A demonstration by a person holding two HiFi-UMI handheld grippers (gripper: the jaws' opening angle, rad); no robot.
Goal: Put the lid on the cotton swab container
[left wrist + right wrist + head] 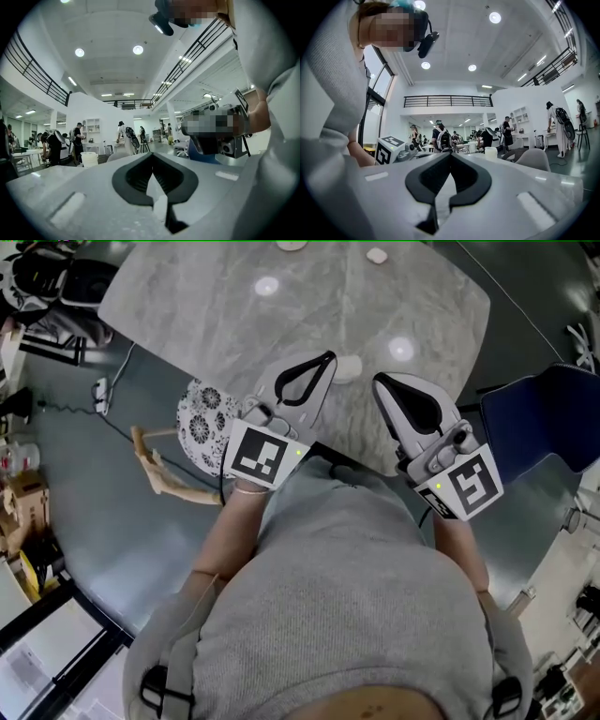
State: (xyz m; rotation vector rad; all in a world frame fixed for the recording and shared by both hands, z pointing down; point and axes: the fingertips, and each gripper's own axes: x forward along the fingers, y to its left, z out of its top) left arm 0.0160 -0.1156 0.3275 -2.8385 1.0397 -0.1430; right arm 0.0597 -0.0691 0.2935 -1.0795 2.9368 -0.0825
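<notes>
Both grippers are raised close to my chest over the near edge of a grey marble table (216, 324). My left gripper (323, 360) is shut with nothing between its jaws. My right gripper (380, 382) is likewise shut and empty. A small white rounded object (349, 368), perhaps the cotton swab container, sits on the table just beyond the two tips. Another small white piece (376, 255) lies at the table's far side; I cannot tell whether it is the lid. The left gripper (152, 158) and the right gripper (450, 158) each point level into the hall, jaws together.
A stool with a black-and-white patterned cushion (200, 420) and wooden legs (164, 479) stands at the table's left. A dark blue chair (553, 418) is at the right. Cables (103, 395) lie on the floor. Several people (124, 136) stand far off in the hall.
</notes>
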